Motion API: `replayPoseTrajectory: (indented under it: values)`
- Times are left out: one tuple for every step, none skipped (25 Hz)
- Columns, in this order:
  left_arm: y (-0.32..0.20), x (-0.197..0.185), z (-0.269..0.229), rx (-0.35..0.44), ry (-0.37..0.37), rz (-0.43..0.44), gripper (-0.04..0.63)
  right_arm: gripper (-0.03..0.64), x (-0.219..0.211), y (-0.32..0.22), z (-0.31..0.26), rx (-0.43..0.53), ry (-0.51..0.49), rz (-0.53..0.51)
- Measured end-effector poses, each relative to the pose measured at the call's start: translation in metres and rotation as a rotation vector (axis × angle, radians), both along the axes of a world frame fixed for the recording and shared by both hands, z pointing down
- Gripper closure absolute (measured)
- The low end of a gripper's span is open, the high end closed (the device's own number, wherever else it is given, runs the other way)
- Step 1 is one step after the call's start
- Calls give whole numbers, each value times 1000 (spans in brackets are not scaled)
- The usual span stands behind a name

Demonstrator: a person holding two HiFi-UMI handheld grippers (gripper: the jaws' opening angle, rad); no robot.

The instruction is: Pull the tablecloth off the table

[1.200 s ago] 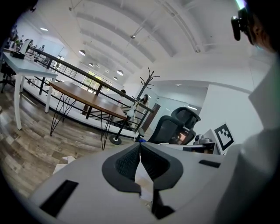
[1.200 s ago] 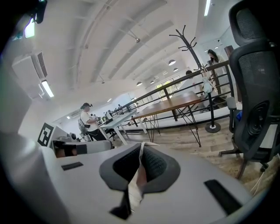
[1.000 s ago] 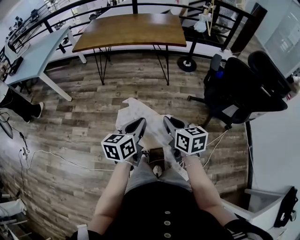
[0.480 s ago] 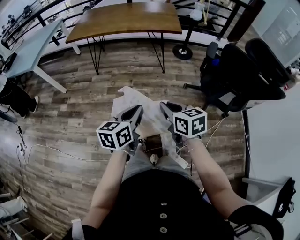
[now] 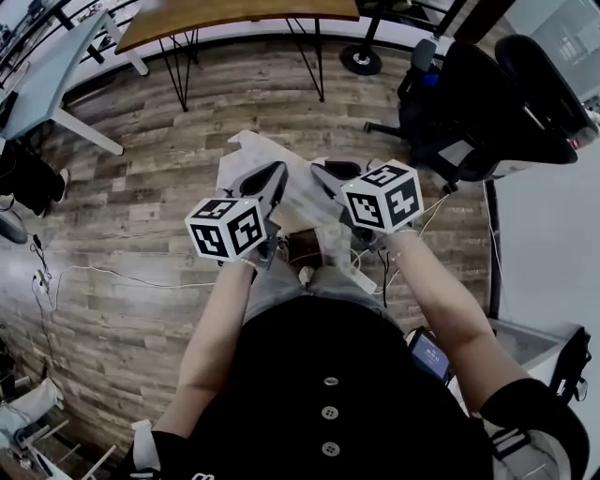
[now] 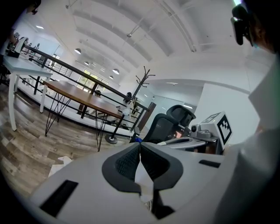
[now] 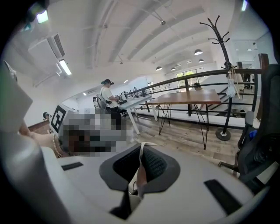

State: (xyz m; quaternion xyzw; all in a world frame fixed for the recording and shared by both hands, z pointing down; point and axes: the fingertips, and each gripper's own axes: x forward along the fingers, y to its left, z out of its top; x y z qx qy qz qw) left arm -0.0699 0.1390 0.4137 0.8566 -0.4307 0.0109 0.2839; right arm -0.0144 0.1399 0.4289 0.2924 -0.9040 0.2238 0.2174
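The white tablecloth [image 5: 246, 156] hangs from both grippers down toward the wooden floor in front of my legs. In the head view my left gripper [image 5: 278, 172] and right gripper [image 5: 319, 172] sit side by side, each shut on the cloth's edge. In the left gripper view a fold of tablecloth [image 6: 142, 176] is pinched between the closed pads, and in the right gripper view the tablecloth [image 7: 140, 169] is clamped the same way. The brown wooden table [image 5: 234, 11] stands bare at the top of the head view, well away from both grippers.
A black office chair [image 5: 469, 84] stands at the right, close to the right gripper. A pale table [image 5: 47, 75] is at the far left. Cables [image 5: 94, 277] run over the floor. A coat rack [image 7: 221, 52] stands beside the railing, and a person [image 7: 106, 94] sits at a far desk.
The table has slid toward the top edge of the head view as I backed away. Both grippers have stayed shut on the cloth and come closer to the camera.
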Motion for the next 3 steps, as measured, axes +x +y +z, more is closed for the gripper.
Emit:
replayPoseTrajectory:
  values:
    - [-2, 1, -1, 4, 1, 0, 578, 589, 2, -2, -1, 2, 4, -3]
    - [-5, 2, -2, 9, 1, 0, 578, 589, 4, -3, -1, 4, 7, -4]
    - [-7, 3, -4, 12, 0, 0, 577, 589, 6, -5, -2, 7, 10, -5]
